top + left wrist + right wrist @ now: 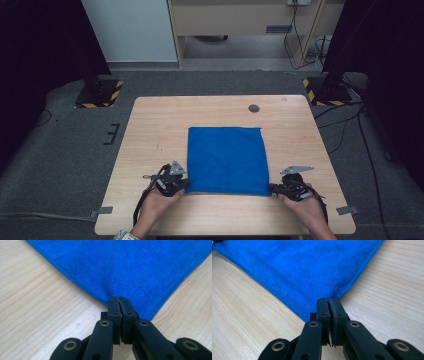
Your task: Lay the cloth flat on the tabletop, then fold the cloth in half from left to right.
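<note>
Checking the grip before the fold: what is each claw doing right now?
Left claw: shut on the near left corner of the blue cloth.
Right claw: shut on its near right corner.

Wooden table point(150, 125), blue cloth point(225, 157) flat

Both forearms enter from the bottom edge of the high view, hands low in the frame. Left hand point(159, 200) at lower centre-left holds the left gripper point(186, 184), tips pointing right and up-frame. Right hand point(306, 205) at lower centre-right holds the right gripper point(271, 188), tips pointing left. In both gripper views the black jaws stand pressed together, pads meeting at centre frame.
</note>
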A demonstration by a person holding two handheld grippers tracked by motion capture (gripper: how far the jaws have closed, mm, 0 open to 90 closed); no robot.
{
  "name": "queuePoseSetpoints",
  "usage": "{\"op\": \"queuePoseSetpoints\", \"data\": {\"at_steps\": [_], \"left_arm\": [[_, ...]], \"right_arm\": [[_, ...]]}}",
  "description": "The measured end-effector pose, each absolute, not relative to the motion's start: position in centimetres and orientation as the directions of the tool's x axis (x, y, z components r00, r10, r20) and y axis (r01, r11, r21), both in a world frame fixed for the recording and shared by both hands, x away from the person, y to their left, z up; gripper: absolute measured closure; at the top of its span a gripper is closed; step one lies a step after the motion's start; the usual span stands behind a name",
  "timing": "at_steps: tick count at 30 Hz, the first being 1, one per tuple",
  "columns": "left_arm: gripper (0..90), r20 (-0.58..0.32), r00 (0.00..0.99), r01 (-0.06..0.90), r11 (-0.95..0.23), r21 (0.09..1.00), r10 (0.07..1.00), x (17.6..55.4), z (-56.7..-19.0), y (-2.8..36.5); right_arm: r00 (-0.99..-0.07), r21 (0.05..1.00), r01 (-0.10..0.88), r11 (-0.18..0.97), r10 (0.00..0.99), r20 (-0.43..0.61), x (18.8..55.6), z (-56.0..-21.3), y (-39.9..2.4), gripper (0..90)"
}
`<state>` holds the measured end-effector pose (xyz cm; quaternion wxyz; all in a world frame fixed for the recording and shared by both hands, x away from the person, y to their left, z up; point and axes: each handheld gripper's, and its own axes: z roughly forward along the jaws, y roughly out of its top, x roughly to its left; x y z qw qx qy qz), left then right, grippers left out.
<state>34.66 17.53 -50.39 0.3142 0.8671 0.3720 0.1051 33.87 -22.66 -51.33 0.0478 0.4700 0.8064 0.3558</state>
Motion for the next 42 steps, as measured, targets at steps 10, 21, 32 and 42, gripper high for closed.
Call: {"op": "queuePoseSetpoints", "data": {"at_steps": [10, 21, 32, 42], "left_arm": [[66.6, -0.040, 0.688, 0.586, -0.522, 0.620, 0.725, 33.7, -50.5, 17.4], [22.8, -0.061, 0.679, 0.515, -0.416, 0.750, 0.731, 35.1, -49.0, 19.5], [9.7, -0.082, 0.679, 0.509, -0.388, 0.768, 0.730, 37.8, -48.1, 19.6], [6.7, -0.057, 0.695, 0.478, -0.402, 0.781, 0.716, 41.9, -46.1, 19.3]], "right_arm": [[-0.559, 0.637, 0.706, 0.311, 0.796, 0.231, 33.1, -51.0, -23.1, 74.2], [-0.613, 0.722, 0.605, 0.337, 0.775, 0.153, 34.1, -50.2, -21.4, 24.1], [-0.664, 0.764, 0.548, 0.341, 0.732, 0.150, 36.5, -49.5, -17.8, 13.5], [-0.712, 0.754, 0.535, 0.381, 0.684, 0.159, 38.3, -50.0, -14.5, 18.1]]}}
